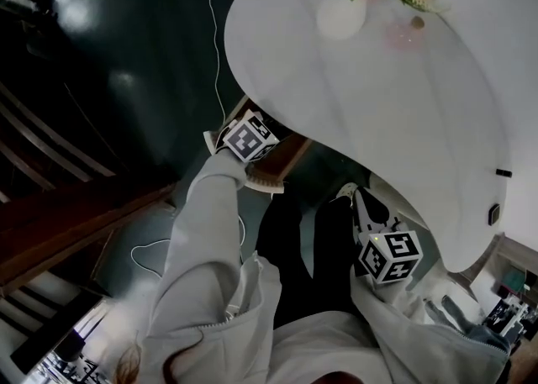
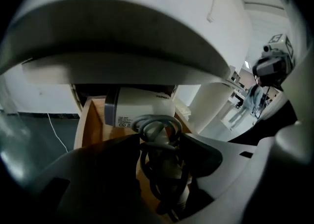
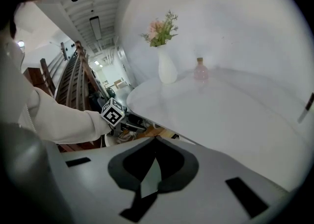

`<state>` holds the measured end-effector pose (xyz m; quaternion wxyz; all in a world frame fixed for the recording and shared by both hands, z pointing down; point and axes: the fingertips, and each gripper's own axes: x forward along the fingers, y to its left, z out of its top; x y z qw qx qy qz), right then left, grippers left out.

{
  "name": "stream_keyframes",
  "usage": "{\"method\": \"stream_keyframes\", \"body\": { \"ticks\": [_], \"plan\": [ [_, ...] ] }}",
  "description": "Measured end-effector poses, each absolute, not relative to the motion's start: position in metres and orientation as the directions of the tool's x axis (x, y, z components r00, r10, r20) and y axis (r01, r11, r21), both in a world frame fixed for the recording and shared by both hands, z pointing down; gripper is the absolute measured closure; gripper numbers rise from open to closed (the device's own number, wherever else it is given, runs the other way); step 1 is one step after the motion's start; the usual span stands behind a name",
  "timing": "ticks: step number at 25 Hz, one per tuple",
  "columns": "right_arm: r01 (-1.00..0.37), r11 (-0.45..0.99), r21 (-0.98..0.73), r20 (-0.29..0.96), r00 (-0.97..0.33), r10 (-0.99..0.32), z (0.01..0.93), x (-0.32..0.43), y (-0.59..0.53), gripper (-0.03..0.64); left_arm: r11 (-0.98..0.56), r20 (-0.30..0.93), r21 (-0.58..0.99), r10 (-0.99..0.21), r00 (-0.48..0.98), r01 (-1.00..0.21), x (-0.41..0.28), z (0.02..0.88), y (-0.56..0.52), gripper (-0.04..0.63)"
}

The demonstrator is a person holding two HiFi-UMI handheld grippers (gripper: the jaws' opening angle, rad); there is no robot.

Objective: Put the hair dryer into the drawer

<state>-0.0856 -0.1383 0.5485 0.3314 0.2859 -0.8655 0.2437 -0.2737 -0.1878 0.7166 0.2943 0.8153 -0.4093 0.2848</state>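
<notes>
The white hair dryer (image 2: 140,108) has its dark cord wound round the handle. My left gripper (image 2: 159,145) is shut on that handle and holds the dryer body over the open wooden drawer (image 2: 88,125), just under the white table's edge. In the head view the left gripper's marker cube (image 1: 250,137) sits beside the drawer (image 1: 284,158), and the dryer itself is hidden there. My right gripper (image 3: 155,142) is shut with nothing in it, off to the right below the table edge; its marker cube (image 1: 391,255) shows near my legs.
The round white table (image 1: 403,122) overhangs the drawer and carries a white vase (image 1: 340,14) of flowers and a small pink bottle (image 3: 199,69). A thin white cable (image 1: 217,46) runs over the dark floor. Wooden stair rails (image 1: 50,206) stand at the left.
</notes>
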Motion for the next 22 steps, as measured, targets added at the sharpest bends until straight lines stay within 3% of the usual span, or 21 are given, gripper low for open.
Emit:
{"method": "stream_keyframes", "body": {
  "ticks": [8,14,22],
  "plan": [
    [-0.680,0.700,-0.218,0.735,-0.586,-0.340,0.557,-0.077,-0.141,0.566,-0.601,0.746,0.201,-0.418,0.518,-0.774,-0.267,0.749,-0.185,0.339],
    [-0.679,0.700,-0.220,0.743,-0.582,-0.331,0.561,-0.077,-0.139,0.566,-0.614,0.832,0.179,-0.322,0.451,-0.768,-0.272,0.783,-0.176,0.337],
    [-0.675,0.702,-0.227,0.743,-0.586,-0.323,0.561,-0.080,-0.139,0.566,-0.651,0.846,0.144,-0.310,0.434,-0.745,-0.268,0.788,-0.175,0.330]
  ]
}}
